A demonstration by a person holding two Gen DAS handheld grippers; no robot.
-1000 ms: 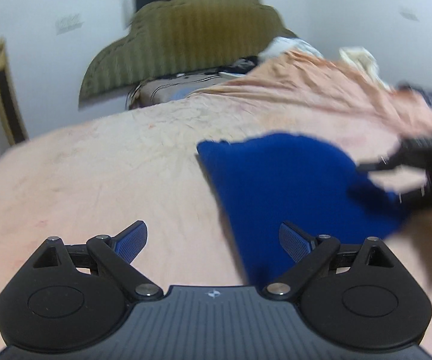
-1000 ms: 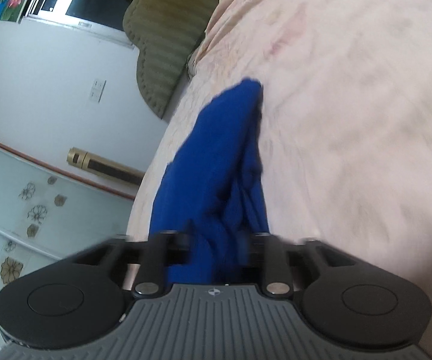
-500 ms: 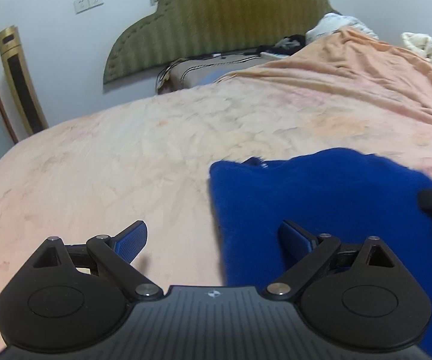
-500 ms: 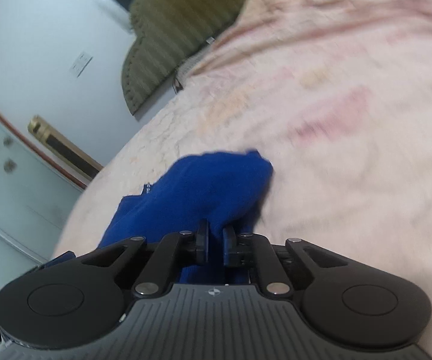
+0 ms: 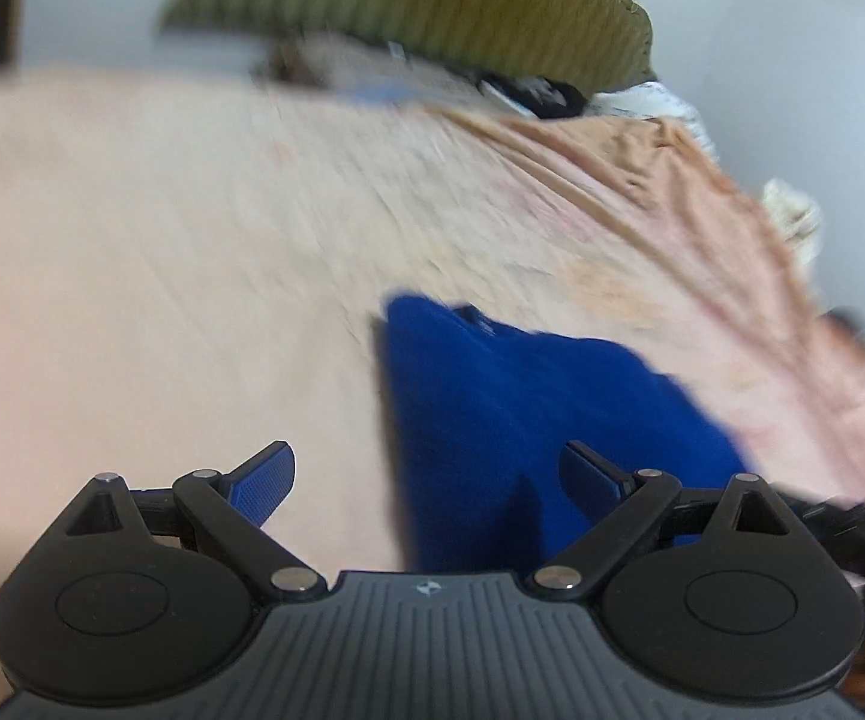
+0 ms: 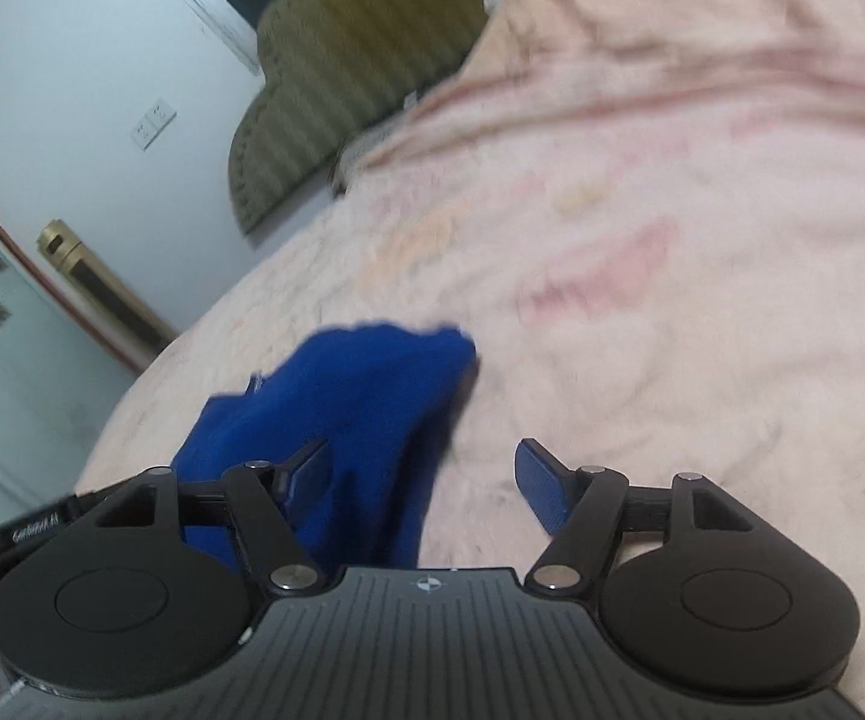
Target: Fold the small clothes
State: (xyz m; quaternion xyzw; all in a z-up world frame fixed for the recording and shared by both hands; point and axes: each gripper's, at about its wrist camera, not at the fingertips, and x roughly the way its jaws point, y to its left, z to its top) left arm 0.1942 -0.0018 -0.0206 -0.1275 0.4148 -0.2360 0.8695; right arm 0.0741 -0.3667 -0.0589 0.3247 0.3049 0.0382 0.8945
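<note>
A blurred white word starting "Gen" is seen on the black bar (image 6: 30, 521) at the right view's left edge; nothing more can be read.

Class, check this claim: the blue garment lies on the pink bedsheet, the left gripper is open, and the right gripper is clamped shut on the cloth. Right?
Not quite. The right gripper is open, holding nothing, as the right wrist view shows. The blue garment does lie on the pink bedsheet, and the left gripper is open.
</note>
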